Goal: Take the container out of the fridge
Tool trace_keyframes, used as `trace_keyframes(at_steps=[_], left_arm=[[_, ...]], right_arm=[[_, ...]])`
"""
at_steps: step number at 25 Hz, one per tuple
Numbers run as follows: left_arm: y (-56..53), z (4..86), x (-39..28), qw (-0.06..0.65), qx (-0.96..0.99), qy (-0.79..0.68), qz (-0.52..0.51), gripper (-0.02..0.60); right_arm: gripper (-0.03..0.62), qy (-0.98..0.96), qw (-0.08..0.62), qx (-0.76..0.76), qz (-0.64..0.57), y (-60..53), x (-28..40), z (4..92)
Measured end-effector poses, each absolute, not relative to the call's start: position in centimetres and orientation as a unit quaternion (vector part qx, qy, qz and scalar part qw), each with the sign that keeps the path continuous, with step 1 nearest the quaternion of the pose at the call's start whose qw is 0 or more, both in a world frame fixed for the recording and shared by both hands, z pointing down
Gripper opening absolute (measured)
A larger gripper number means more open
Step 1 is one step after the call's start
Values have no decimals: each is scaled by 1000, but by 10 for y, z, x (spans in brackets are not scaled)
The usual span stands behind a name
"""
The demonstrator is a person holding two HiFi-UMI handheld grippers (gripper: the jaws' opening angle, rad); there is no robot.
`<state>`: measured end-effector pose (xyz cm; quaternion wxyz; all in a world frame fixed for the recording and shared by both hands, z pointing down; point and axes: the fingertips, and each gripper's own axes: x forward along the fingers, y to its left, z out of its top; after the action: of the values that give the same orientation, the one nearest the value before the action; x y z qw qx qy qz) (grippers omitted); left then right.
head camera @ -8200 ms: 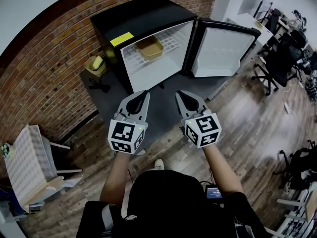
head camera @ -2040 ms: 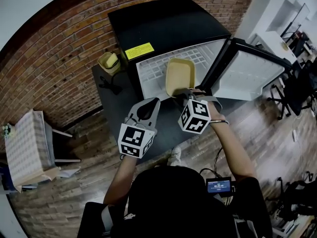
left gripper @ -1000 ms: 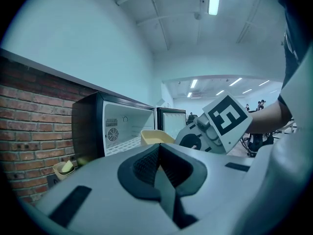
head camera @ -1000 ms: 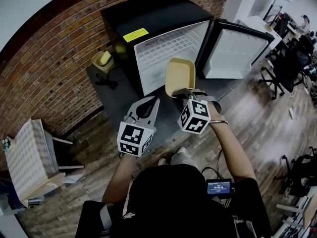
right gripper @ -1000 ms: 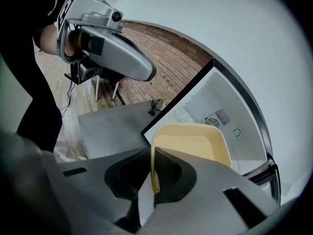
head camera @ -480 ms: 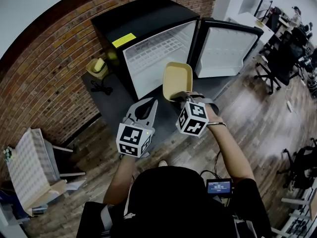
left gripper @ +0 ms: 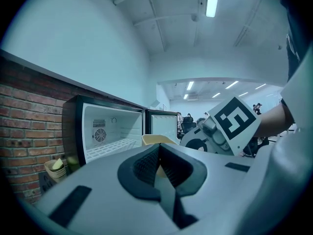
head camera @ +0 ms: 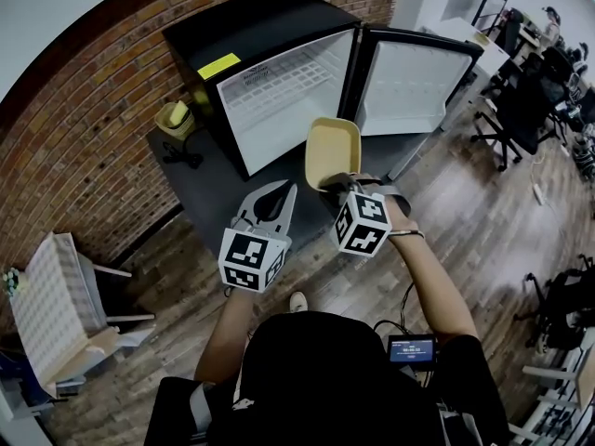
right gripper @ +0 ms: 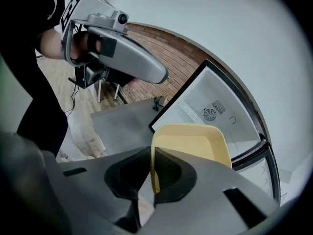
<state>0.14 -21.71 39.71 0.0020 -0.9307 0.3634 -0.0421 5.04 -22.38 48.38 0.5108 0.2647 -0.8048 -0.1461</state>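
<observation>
Far out to the left of both grippers runs a brick wall (head camera: 84, 128), and at its foot, ahead and left of the left gripper (head camera: 277, 193), sits a small yellowish stack (head camera: 177, 117) on the grey mat (head camera: 209, 189). The left gripper is held out over that mat with its jaws pressed together and nothing between them. Straight ahead of it stands the black fridge (head camera: 251, 31), its white inside bare down to the wire shelf (head camera: 274, 77). Just to the right of the left gripper, and close beside it, the right gripper (head camera: 340, 178) pinches the near wall of the yellow container (head camera: 332, 149) between its jaws. The container stands out beyond the jaw tips, clear of the fridge, in the air in front of the opening, with its hollow side showing. Ahead and right of the right gripper the fridge door (head camera: 414, 72) hangs wide open. Farther right, office chairs (head camera: 521, 110) stand on the wooden floor (head camera: 483, 221).
</observation>
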Motion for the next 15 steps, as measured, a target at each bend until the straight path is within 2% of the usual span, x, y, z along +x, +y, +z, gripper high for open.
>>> trace_keyframes(at_steps=[15], left_arm=[[-155,394,25,-1,-929,367,-46,14]], right_arm=[[49,-808,511,259,-142,-159,73,483]])
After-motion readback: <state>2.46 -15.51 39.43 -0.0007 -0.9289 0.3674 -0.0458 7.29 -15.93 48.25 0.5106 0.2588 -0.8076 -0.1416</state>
